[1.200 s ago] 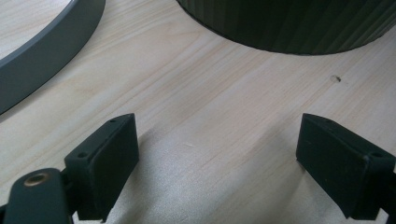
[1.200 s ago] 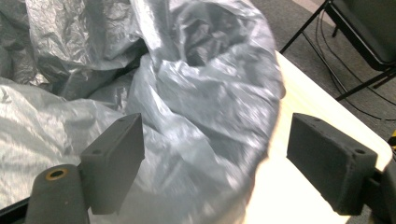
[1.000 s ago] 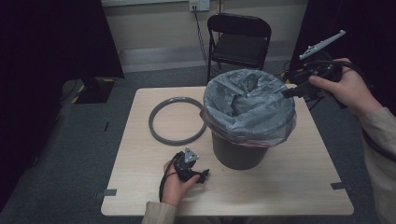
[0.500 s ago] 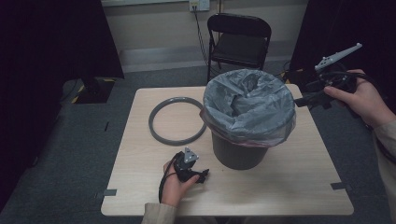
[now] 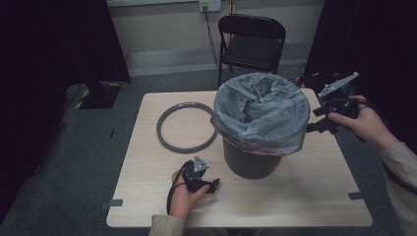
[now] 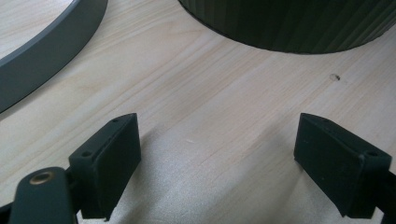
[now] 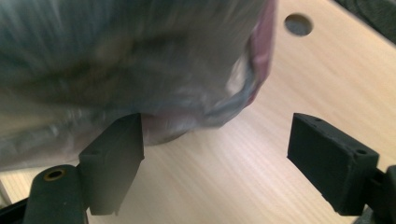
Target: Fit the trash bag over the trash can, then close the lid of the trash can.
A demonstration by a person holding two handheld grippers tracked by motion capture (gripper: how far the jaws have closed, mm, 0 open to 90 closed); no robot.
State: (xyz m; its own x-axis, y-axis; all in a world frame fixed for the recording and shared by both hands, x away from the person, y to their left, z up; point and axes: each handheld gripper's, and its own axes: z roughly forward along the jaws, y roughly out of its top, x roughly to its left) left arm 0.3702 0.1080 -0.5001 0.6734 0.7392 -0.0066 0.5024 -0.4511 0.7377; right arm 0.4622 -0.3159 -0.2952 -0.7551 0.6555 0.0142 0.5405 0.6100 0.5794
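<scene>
You have a dark grey bin (image 5: pixel 251 160) lined with a translucent silver-grey bag (image 5: pixel 263 110), whose folded-over hem shows a pink-red edge. Beside it lies a plain mid-grey ring (image 5: pixel 186 127) on a pale, light-wood table (image 5: pixel 305 196) with fine straight grain. Your left gripper (image 6: pixel 224 158) and right gripper (image 7: pixel 219 158) have matt black jaws, and a black folding chair (image 5: pixel 252 37) stands against a beige wall (image 5: pixel 162 24).

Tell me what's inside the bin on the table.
A grey bag lines the bin, draped over its rim, crumpled inside. The bag's folds hide the bottom, so any contents cannot be seen.
</scene>
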